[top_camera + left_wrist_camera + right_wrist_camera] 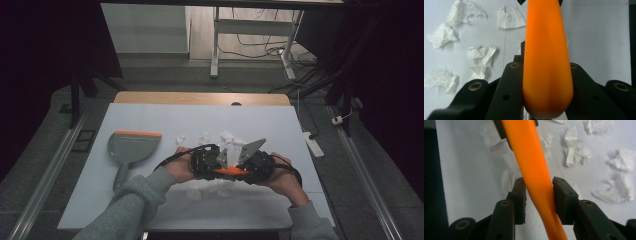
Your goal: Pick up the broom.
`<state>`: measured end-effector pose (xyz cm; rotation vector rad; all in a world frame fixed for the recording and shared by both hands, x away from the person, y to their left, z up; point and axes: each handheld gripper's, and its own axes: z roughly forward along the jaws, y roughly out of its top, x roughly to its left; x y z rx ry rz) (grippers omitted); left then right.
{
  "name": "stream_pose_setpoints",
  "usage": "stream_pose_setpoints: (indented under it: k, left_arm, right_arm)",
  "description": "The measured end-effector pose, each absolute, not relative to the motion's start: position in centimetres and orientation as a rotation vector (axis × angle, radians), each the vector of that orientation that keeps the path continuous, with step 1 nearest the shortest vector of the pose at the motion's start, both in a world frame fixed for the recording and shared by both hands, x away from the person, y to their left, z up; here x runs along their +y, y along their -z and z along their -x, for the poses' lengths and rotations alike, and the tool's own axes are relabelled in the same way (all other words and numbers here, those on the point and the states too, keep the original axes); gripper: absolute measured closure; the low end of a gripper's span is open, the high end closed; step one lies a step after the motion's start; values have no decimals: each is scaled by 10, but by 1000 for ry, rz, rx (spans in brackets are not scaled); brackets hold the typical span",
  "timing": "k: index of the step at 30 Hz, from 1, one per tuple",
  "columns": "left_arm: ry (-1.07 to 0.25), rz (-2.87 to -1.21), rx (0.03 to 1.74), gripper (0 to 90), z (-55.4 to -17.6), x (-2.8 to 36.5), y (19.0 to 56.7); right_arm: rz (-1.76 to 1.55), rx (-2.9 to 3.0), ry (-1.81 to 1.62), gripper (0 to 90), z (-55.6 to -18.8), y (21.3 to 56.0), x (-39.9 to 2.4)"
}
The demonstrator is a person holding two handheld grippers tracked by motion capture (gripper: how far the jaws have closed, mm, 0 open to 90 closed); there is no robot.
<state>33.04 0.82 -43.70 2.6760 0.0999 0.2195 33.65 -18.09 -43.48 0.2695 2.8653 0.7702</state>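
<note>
Orange handle (546, 65) sits between both grippers, above the white surface (165, 125) — left gripper (204, 162) clamped on its thick end, right gripper (257, 165) with jaws closed on the thin part. Paper scraps (574, 152) lie around; a dustpan (132, 147) rests well left.

A grey dustpan (131, 148) with an orange edge lies at left of centre on the white table (280, 125); crumpled paper scraps (227, 137) sit mid-frame — more scattered at upper left (441, 36); a white power strip (314, 144) lies on the floor, right.
</note>
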Motion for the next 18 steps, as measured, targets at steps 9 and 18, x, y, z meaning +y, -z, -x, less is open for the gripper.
stream_pose_setpoints:
  k: [9,18]
  left_arm:
    - [-439,-2498,313,437,-328,31,425]
    - [-483,-2248,656,278,-304,85,420]
  right_arm:
    - [-246,2800,-809,711,-331,429,-184]
    - [-385,2741,-908,711,-337,425,-197]
